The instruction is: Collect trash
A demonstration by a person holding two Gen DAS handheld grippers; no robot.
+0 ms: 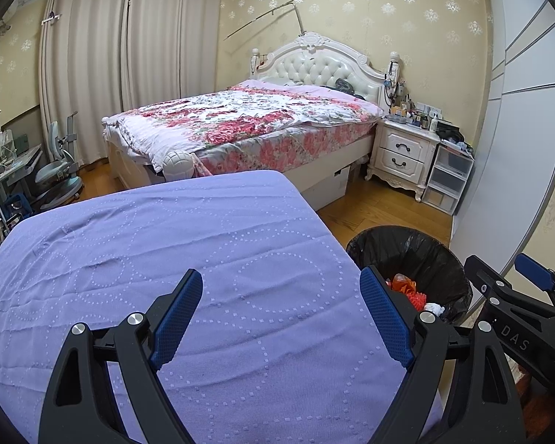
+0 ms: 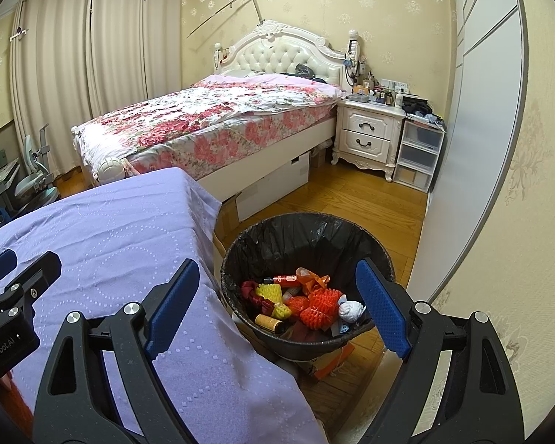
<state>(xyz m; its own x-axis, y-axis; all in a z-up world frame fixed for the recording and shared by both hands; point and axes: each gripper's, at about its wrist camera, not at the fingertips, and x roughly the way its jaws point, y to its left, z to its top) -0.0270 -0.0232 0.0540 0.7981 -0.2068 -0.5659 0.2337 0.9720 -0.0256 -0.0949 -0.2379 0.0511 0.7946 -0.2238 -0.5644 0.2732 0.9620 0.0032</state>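
The trash (image 2: 307, 301), a heap of red and yellow foam netting, a white wad, small bottles and an orange bag, is seen inside the bin (image 2: 240, 255), which is lined with a black bag and stands on the wooden floor (image 2: 370, 203) just beside the worktop (image 2: 111, 229). The worktop is covered by a purple cloth. The right tongs (image 2: 277, 305) are held apart over the bin, nothing between them. The left tongs (image 1: 281, 318) are held apart above the cloth, also empty. A flowered bed (image 1: 248, 122) and a white nightstand (image 1: 403, 151) are seen beyond.

A floral-covered bed (image 1: 248, 122) stands against patterned cream wallpaper (image 1: 388, 11), beside closed curtains (image 1: 129, 59), on wood flooring (image 1: 381, 203).
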